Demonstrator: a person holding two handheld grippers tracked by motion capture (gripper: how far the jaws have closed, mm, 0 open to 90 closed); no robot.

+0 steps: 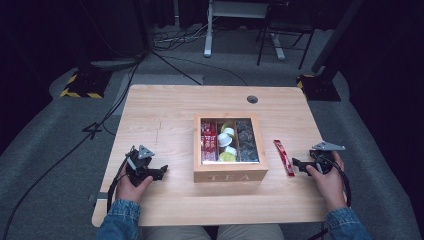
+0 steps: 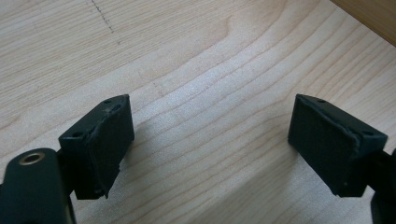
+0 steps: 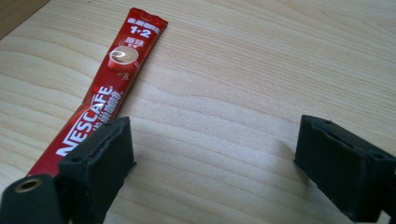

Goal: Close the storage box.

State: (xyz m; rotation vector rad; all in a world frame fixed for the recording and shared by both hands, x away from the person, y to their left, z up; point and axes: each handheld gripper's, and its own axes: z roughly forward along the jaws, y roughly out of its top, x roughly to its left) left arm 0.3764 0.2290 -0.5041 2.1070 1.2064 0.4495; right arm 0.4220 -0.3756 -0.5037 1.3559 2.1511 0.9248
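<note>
Near the table's (image 1: 150,107) front edge, a wooden tea box (image 1: 230,173) is set centrally, sachets and pods seen inside. Just right of it, toward the right edge, a red Nescafe stick (image 3: 108,91) lies flat. Left gripper (image 2: 210,144) and right gripper (image 3: 212,163) are held low over the wood, jaws spread wide, nothing gripped.
</note>
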